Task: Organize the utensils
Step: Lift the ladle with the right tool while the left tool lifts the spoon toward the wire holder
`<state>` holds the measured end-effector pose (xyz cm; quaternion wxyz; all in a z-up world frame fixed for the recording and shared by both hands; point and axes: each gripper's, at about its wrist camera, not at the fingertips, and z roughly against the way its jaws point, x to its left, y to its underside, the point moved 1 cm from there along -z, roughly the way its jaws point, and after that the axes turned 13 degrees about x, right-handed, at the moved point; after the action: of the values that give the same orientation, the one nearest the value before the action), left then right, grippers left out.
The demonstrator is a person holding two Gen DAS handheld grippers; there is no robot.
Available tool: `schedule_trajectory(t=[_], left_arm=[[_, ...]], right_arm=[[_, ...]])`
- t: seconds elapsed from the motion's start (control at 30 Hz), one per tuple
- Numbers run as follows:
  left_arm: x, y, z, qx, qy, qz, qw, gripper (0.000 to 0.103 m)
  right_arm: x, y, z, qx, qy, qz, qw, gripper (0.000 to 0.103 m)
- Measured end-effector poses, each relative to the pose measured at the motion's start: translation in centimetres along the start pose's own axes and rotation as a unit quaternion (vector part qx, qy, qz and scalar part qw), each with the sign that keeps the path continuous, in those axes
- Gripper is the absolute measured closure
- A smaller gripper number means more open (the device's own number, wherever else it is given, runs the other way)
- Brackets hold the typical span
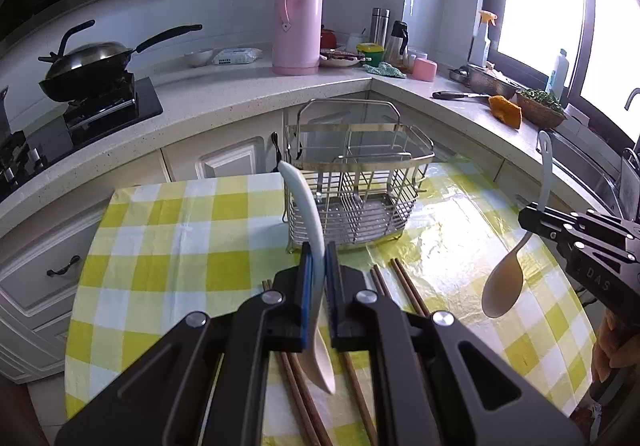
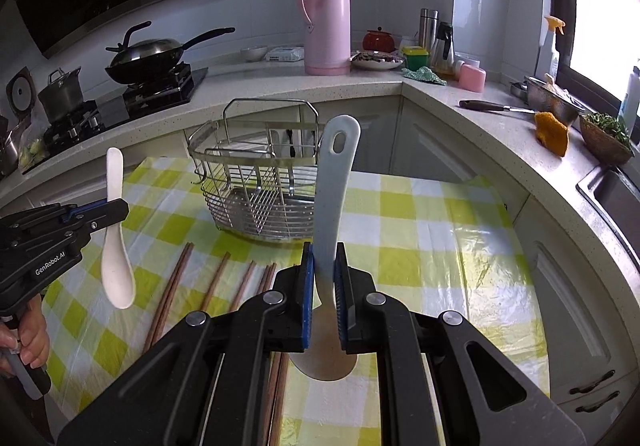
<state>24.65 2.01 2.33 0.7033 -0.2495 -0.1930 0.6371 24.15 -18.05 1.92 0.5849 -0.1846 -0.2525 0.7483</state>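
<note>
The left gripper (image 1: 319, 270) is clamping a soup spoon (image 1: 310, 214), the right gripper (image 2: 323, 266) a rice paddle (image 2: 334, 182), both aloft; the wire caddy (image 1: 356, 186) is sitting empty, chopsticks (image 2: 212, 290) lying on the tablecloth (image 1: 168, 246).

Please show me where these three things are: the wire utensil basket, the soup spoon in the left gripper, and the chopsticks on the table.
wire utensil basket (image 2: 260, 202): right wrist view, front wire wall.
soup spoon (image 2: 117, 278): right wrist view, its bowl.
chopsticks (image 2: 170, 290): right wrist view, middle of the leftmost pair.

Wire rack (image 1: 360, 182) on table (image 1: 168, 230), chopsticks (image 1: 404, 286) before it.
</note>
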Motion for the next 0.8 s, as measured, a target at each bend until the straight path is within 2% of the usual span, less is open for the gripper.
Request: schedule_trajectory(t=[0.3, 0.43, 0.63, 0.8], left_arm=[[0.0, -1.1, -0.1, -0.006, -0.008, -0.011, 0.9999, 0.096], [-0.7, -1.5, -0.3, -0.008, -0.014, -0.034, 0.9993, 0.096], [-1.3, -3.6, 0.9, -0.019, -0.016, -0.050, 0.9984, 0.096], [-1.8, -6.7, 2.5, -0.030, -0.014, -0.059, 0.9977, 0.097]], right_arm=[[0.1, -1.6, 0.0, -0.005, -0.003, 0.003, 1.000, 0.092], [0.0, -2.6, 0.1, -0.010, -0.012, 0.003, 1.000, 0.092], [0.3, -5.8, 2.1, -0.035, -0.013, 0.015, 0.999, 0.092], [0.8, -9.2, 3.7, -0.053, -0.014, 0.030, 0.998, 0.092]])
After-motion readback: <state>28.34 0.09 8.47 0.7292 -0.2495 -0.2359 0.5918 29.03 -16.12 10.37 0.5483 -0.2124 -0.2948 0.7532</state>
